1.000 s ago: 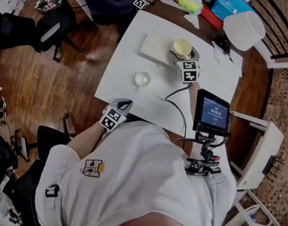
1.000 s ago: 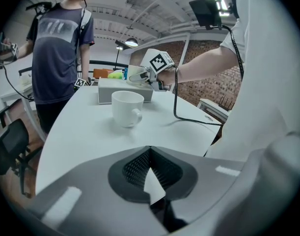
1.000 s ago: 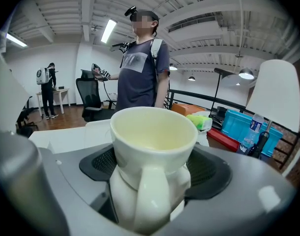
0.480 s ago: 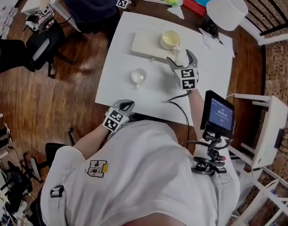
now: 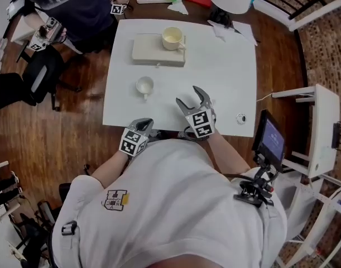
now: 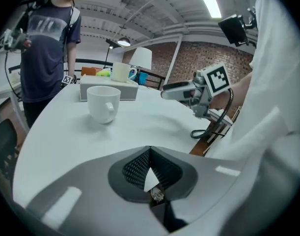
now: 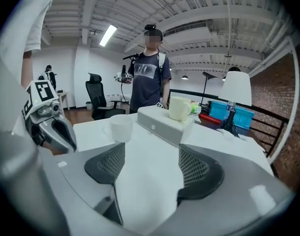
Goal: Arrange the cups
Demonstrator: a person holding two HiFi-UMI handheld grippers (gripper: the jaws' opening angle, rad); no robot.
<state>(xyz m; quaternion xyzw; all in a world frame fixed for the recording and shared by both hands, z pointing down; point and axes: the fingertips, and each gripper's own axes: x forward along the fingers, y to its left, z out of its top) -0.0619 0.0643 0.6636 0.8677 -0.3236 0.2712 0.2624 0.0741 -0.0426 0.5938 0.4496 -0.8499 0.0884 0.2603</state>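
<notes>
While left gripper (image 5: 146,122) sits seemingly closed, right gripper (image 5: 188,95) jaws, just narrowed, gape empty.

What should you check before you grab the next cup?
1. Right tool empty: ok; jaws apart, just been closing a little, nothing between them.
2. Left tool open: not ok; jaws shut.
3. White cup upright on the table: ok.
4. Cream cup sitting on the box: ok.
5. Bare tabletop on the way to the White cup: ok.
</notes>
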